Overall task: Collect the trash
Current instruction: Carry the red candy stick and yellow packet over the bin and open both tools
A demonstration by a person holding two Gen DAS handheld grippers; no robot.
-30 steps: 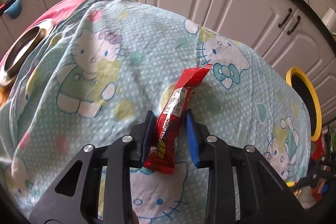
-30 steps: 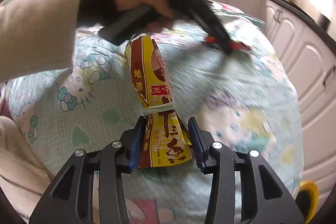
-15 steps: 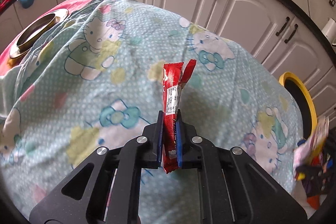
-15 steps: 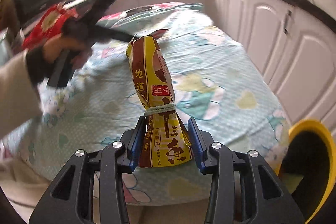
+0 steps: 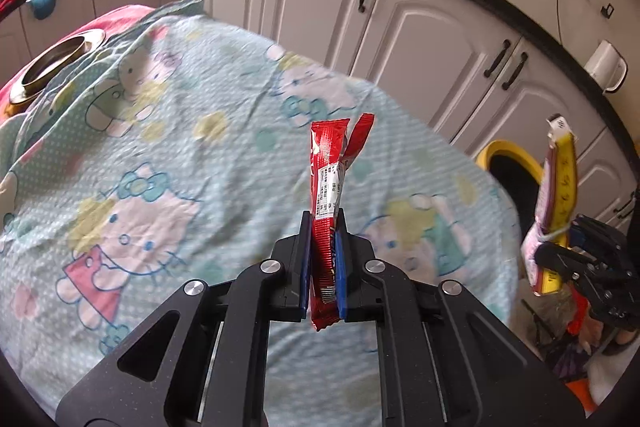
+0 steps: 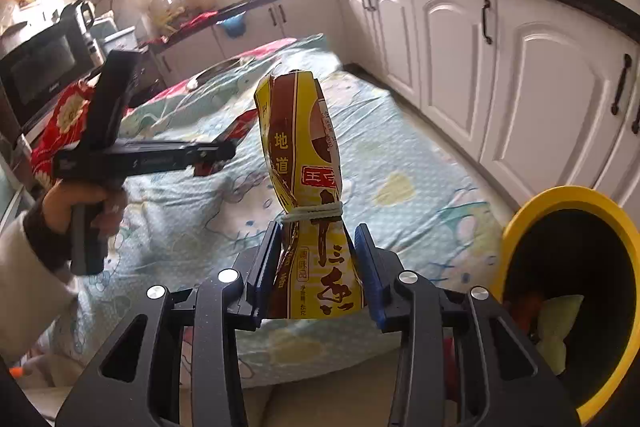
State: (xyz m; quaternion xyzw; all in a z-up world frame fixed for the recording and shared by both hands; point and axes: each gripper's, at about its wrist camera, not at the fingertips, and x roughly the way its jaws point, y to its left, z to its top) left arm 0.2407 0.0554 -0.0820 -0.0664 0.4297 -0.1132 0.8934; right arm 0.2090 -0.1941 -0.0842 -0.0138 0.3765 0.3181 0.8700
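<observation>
Trash in both grippers | left gripper point(image 5: 323, 263) clamps red wrapper point(image 5: 326, 187) upright, clear of tablecloth point(image 5: 160, 147) | right gripper point(image 6: 318, 267) jaws closing, pads pressing yellow packet point(image 6: 304, 155), so we carry both to yellow bin point(image 6: 560, 195) at lower right.

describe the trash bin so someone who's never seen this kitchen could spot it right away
Find the table draped in a pale blue cartoon-cat cloth, running alongside the white cabinets. The trash bin stands off its near corner, by the cabinets. It alone is round, with a bright yellow rim and dark inside.
</observation>
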